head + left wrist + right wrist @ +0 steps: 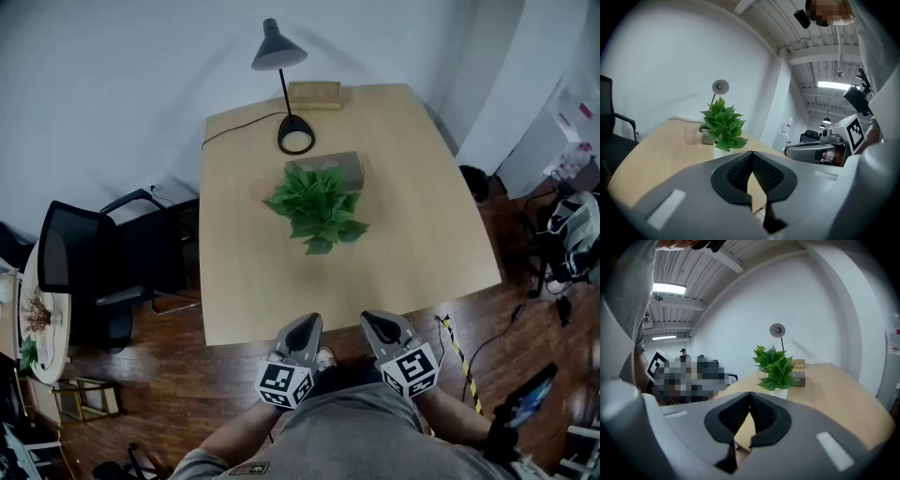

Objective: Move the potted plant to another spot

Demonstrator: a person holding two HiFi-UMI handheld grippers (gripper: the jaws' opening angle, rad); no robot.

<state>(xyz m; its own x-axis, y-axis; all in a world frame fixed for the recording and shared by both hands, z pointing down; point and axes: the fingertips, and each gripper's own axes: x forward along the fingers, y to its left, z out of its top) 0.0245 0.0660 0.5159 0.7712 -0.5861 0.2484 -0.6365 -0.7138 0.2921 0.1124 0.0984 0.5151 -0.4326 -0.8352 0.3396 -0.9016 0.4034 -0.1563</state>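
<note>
Fingers [738, 171] of both grippers [302, 325] [380, 322] sit well short of potted plant [319, 208].

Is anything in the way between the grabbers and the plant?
No, nothing visible. Only bare table lies between the plant and the left gripper and right gripper, both shut and empty at the near edge. The lamp and box stand behind the plant.

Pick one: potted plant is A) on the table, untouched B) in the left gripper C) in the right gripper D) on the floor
A: the potted plant stands on the table in front of the lamp; the left gripper and right gripper are shut and empty, at its near edge.
</note>
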